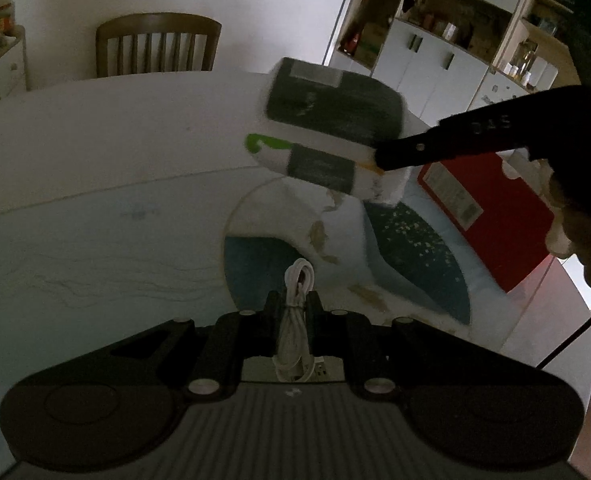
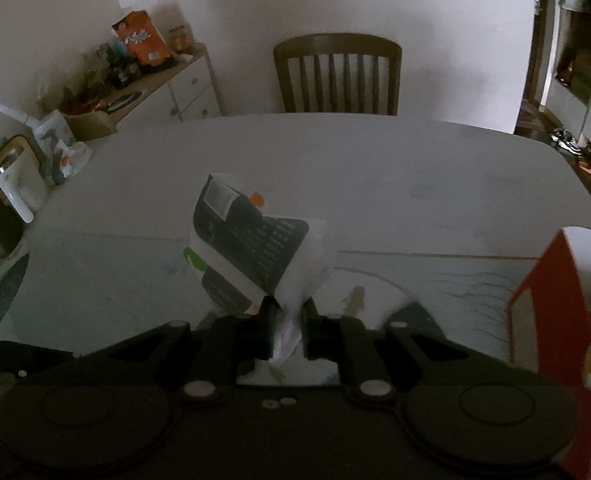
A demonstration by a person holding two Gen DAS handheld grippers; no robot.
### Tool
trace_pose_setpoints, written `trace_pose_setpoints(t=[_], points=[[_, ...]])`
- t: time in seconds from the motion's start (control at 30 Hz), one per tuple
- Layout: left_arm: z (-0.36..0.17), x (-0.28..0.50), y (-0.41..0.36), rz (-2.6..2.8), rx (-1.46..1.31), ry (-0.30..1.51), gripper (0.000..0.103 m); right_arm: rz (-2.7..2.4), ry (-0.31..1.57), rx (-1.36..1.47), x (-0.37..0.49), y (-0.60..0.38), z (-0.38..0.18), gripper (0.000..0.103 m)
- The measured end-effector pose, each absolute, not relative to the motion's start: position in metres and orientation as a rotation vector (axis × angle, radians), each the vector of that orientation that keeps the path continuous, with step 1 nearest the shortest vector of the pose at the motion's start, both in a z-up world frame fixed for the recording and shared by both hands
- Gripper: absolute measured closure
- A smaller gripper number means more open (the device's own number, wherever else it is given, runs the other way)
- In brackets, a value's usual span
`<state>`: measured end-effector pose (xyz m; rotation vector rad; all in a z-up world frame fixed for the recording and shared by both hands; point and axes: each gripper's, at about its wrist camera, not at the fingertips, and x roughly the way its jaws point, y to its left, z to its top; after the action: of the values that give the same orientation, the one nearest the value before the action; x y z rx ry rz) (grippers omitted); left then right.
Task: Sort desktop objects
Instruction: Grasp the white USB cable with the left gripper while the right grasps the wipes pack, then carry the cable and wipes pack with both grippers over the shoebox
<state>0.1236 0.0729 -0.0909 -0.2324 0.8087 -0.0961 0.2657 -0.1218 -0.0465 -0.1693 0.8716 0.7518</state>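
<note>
My left gripper (image 1: 294,300) is shut on a coiled white USB cable (image 1: 297,280), whose loop sticks out past the fingertips above the patterned mat. My right gripper (image 2: 289,308) is shut on the white end of a soft packet (image 2: 251,252) printed in dark green and white, with a green mark and an orange spot. In the left wrist view the same packet (image 1: 335,120) hangs in the air, blurred, with the right gripper (image 1: 379,158) clamped on its right end. A red box (image 1: 491,216) lies on the table to the right, and its open edge (image 2: 551,292) stands close at the right in the right wrist view.
A white table (image 2: 375,168) carries a pale blue mat (image 1: 95,260) with a round picture. A wooden chair (image 2: 337,76) stands at the far side. A low cabinet (image 2: 183,84) with snack bags is at the left, bottles and bags (image 2: 15,184) at the table's left edge, shelves (image 1: 455,32) behind.
</note>
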Motion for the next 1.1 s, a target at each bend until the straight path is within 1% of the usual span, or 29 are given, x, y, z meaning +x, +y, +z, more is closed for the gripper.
trace_pose_setpoints(t=[0.5,1.1], points=[[-0.055,0.12,0.042,-0.114,-0.227,0.757,0.091,0.692,0.834,-0.114,0.249,-0.188,-0.018,0.092],[-0.02,0.153,-0.057,-0.194,-0.153,0.697,0.091,0.624,0.804,-0.067,0.254,-0.297,0.002,0.092]])
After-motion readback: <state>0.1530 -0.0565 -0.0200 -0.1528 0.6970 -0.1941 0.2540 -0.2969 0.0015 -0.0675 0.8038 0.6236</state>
